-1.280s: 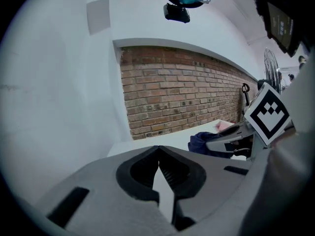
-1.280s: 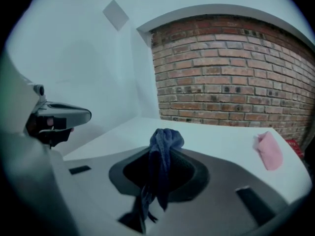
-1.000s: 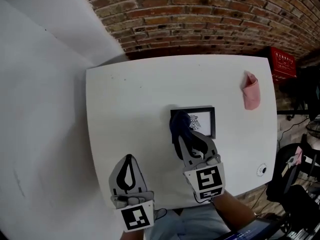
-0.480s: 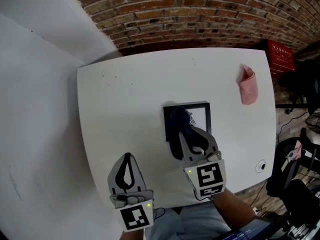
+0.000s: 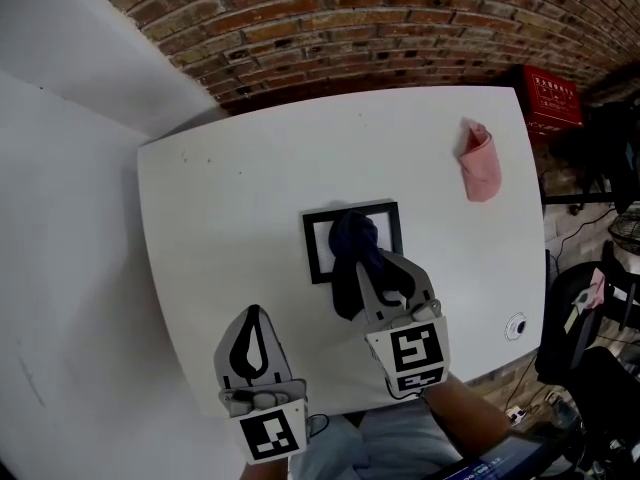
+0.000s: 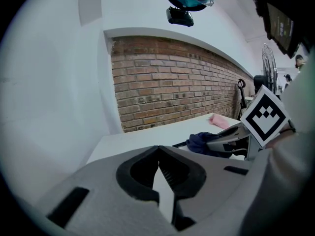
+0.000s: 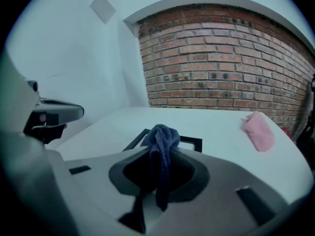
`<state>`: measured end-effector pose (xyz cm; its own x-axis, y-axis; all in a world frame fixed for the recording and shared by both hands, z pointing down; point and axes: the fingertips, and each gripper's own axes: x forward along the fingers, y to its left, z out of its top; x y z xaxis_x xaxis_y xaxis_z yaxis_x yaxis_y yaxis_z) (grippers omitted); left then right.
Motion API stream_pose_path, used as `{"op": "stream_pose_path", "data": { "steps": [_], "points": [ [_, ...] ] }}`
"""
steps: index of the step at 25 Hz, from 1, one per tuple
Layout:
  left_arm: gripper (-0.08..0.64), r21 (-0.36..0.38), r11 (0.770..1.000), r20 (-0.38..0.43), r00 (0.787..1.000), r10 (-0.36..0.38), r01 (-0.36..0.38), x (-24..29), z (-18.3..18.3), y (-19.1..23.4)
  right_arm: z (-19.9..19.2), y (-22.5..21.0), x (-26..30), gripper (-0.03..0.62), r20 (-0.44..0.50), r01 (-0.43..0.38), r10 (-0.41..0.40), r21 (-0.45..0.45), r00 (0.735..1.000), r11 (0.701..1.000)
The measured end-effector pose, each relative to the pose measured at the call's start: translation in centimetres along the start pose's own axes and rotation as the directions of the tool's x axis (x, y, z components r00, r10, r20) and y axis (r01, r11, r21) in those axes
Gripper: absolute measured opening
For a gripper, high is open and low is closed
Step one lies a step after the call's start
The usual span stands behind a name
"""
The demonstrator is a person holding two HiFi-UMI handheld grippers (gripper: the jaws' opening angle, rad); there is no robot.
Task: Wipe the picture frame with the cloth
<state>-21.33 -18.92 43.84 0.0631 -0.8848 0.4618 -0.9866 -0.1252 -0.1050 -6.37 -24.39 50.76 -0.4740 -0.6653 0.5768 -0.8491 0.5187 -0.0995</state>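
A black picture frame (image 5: 320, 247) lies flat on the white table (image 5: 230, 208), near its middle. My right gripper (image 5: 372, 258) is shut on a dark blue cloth (image 5: 352, 243), and the bunched cloth rests on the frame's right half. In the right gripper view the cloth (image 7: 161, 146) hangs between the jaws over the frame (image 7: 193, 142). My left gripper (image 5: 254, 317) is shut with nothing in it, near the table's front edge, left of the frame. The left gripper view shows its closed jaws (image 6: 158, 154) and the cloth (image 6: 203, 142) off to the right.
A pink cloth (image 5: 480, 163) lies near the table's far right corner, also in the right gripper view (image 7: 259, 130). A brick wall (image 5: 400, 18) runs behind the table. A red crate (image 5: 552, 93) sits on the floor at the right. A small round fitting (image 5: 516, 327) sits by the table's right front edge.
The right gripper with the blue cloth has slid across the frame, from its left side to its right half. The left gripper has stayed put.
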Motion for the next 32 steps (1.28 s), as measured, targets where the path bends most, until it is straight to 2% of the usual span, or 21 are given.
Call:
{"op": "stream_pose_path", "data": {
  "steps": [14,20,32],
  "points": [
    [0.009,0.041,0.998,0.016,0.999,-0.052,0.051,0.3,1.5,-4.8,-1.3,-4.3,-3.1,0.077,0.01,0.061,-0.061,0.029,0.998,0.998],
    [0.009,0.059,0.996,0.048,0.996,-0.074,0.071,-0.2,2.8,-7.2,-1.8,-6.3,-5.4,0.075,0.012,0.091,-0.092,0.035,0.996,0.995],
    [0.009,0.061,0.997,0.196,0.979,-0.059,0.048,-3.5,8.7,-8.0,3.8,-7.8,-10.8,0.077,0.125,0.146,-0.142,-0.019,0.982,0.989]
  ]
}}
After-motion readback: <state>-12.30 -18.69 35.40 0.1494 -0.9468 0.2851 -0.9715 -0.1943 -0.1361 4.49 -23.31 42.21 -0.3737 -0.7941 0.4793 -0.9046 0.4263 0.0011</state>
